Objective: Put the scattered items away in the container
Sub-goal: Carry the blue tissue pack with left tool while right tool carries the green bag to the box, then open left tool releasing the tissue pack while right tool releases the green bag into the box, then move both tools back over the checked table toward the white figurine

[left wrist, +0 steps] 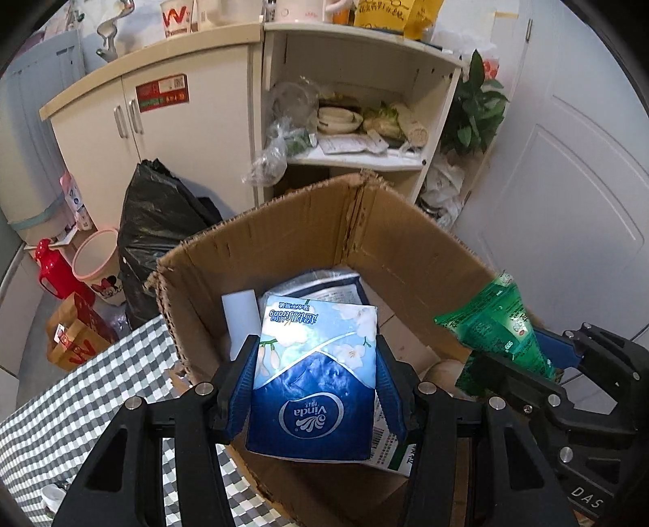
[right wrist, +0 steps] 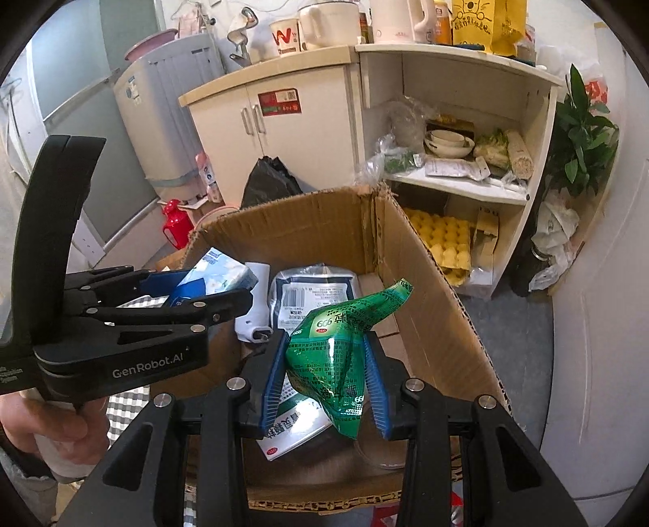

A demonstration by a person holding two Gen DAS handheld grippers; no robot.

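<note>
The blue tissue pack (left wrist: 312, 381) reads "Vinda" in a white oval, with "Ultra Strong" higher up, both upside down. The green packet (right wrist: 344, 356) shows "999", and the left gripper (right wrist: 194, 292) has "GenRobot.AI" on its black body. A paper cup (left wrist: 175, 18) on the cupboard carries a red "W".

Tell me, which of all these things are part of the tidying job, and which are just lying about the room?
Part of the job:
- blue tissue pack, gripped by the left gripper
- green sachet, gripped by the right gripper
- cardboard box, with packets already inside

Just lying about:
- black rubbish bag
- red flask
- potted plant
- bowls on the shelf
</note>
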